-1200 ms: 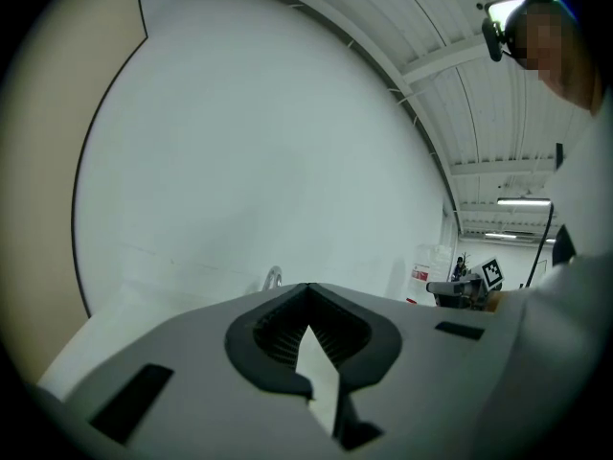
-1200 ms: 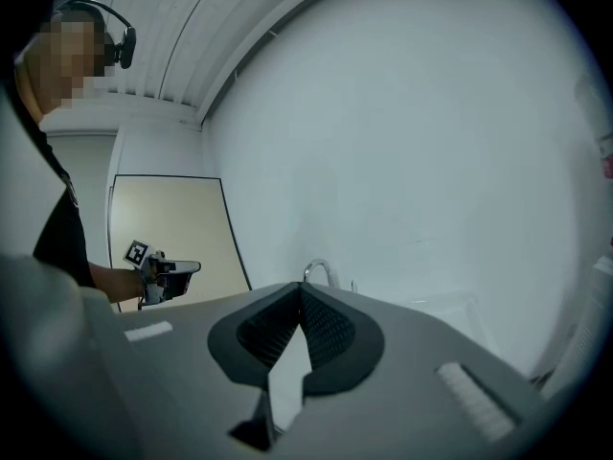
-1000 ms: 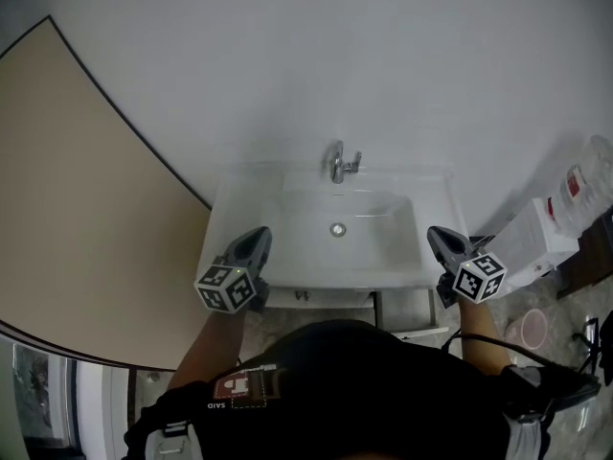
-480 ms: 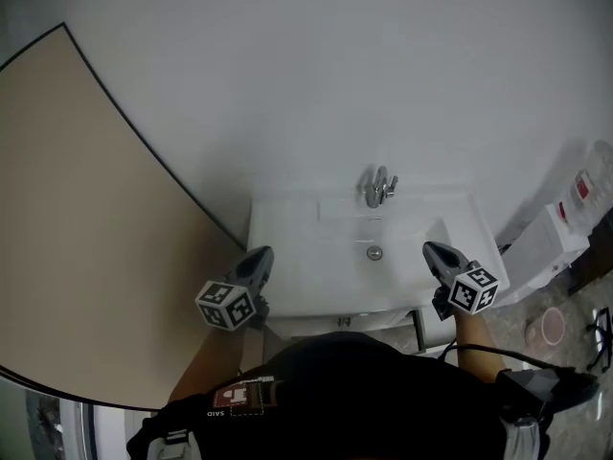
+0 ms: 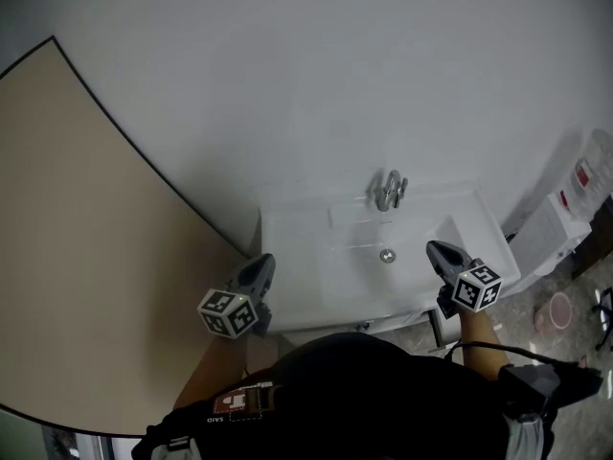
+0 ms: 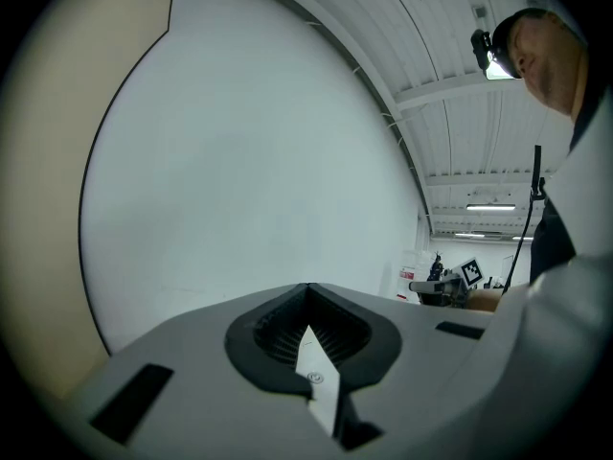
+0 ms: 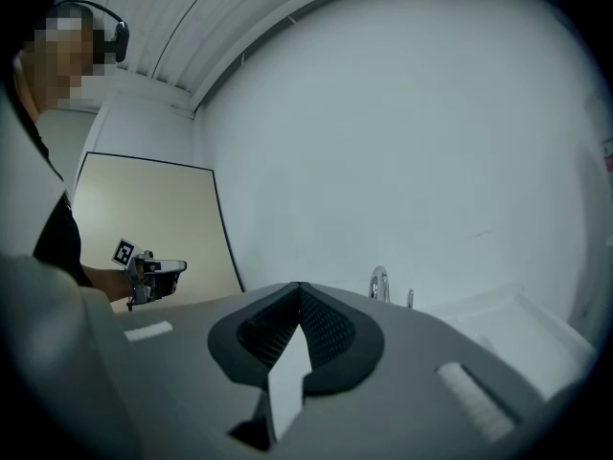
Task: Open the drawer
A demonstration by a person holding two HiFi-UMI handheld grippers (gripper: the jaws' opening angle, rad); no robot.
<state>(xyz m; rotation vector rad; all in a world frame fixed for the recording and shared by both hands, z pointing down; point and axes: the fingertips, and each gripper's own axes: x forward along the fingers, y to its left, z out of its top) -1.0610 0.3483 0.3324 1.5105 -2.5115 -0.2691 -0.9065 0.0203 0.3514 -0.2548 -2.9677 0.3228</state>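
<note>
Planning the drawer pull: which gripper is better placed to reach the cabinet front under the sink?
Probably right: right gripper hangs over the sink's front right corner, above the visible cabinet front; left gripper sits at its left edge.

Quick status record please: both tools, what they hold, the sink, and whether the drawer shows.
left tool: shut, empty, by the sink's front left corner
right tool: shut, empty, above the sink's front right part
sink: white, faucet at the back, drain in the basin
drawer: not made out; the sink's front edge and the person's body hide that area
contact: neither tool touches anything that shows
</note>
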